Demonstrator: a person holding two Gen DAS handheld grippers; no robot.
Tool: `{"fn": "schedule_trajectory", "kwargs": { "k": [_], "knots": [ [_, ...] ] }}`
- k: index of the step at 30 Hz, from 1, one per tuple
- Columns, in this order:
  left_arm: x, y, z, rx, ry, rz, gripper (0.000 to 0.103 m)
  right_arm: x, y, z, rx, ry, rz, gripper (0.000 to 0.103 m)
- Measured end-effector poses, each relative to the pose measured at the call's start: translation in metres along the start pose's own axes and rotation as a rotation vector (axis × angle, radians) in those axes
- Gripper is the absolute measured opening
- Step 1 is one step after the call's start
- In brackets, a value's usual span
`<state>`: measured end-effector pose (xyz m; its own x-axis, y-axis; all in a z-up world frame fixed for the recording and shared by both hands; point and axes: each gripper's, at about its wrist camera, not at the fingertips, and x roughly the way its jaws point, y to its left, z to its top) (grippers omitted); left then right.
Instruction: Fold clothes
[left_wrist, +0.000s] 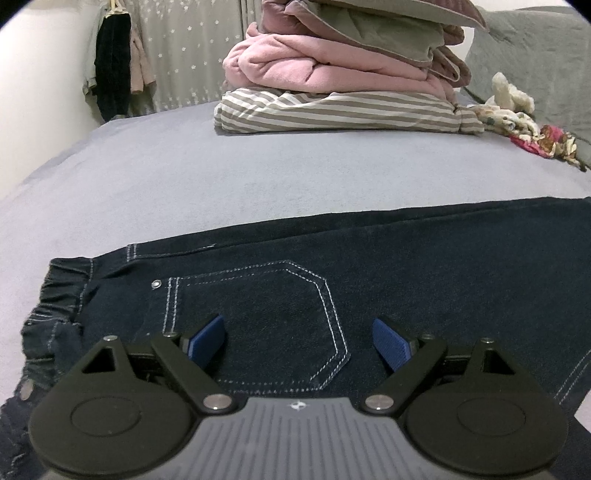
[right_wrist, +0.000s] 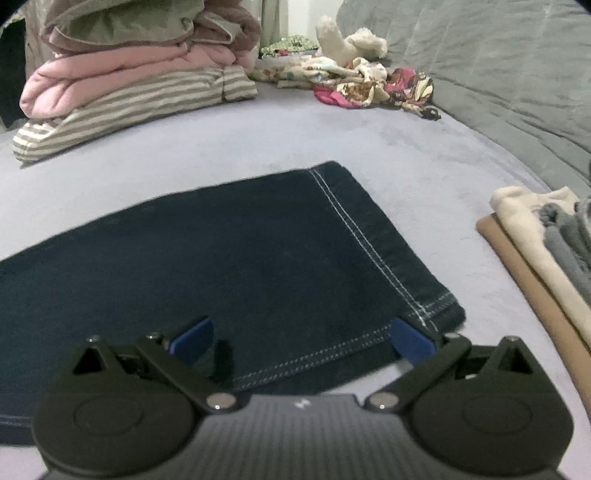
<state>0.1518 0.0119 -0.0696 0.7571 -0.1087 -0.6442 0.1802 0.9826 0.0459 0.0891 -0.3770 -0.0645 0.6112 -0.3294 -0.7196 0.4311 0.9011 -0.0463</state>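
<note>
Dark blue jeans lie flat on the grey-lilac bed sheet, legs folded together. In the left wrist view the waistband end with elastic and a back pocket faces me. My left gripper is open and empty, just above the pocket. In the right wrist view the hem end of the jeans with white stitching lies below. My right gripper is open and empty over the near hem corner, its right blue pad at the hem edge.
A stack of folded clothes, pink and striped, stands at the back of the bed. Loose floral garments and a plush toy lie near a grey quilt. Folded beige and grey clothes lie right of the jeans.
</note>
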Motion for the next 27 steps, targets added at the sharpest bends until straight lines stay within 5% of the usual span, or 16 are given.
{"fn": "schedule_trajectory", "kwargs": {
  "k": [18, 27],
  "knots": [
    [-0.088, 0.012, -0.022, -0.069, 0.122, 0.033, 0.088, -0.106, 0.040, -0.013, -0.018, -0.081, 0.103, 0.103],
    [-0.126, 0.016, -0.037, -0.045, 0.110, 0.055, 0.088, -0.134, 0.062, -0.044, -0.024, -0.067, 0.156, 0.103]
  ]
}}
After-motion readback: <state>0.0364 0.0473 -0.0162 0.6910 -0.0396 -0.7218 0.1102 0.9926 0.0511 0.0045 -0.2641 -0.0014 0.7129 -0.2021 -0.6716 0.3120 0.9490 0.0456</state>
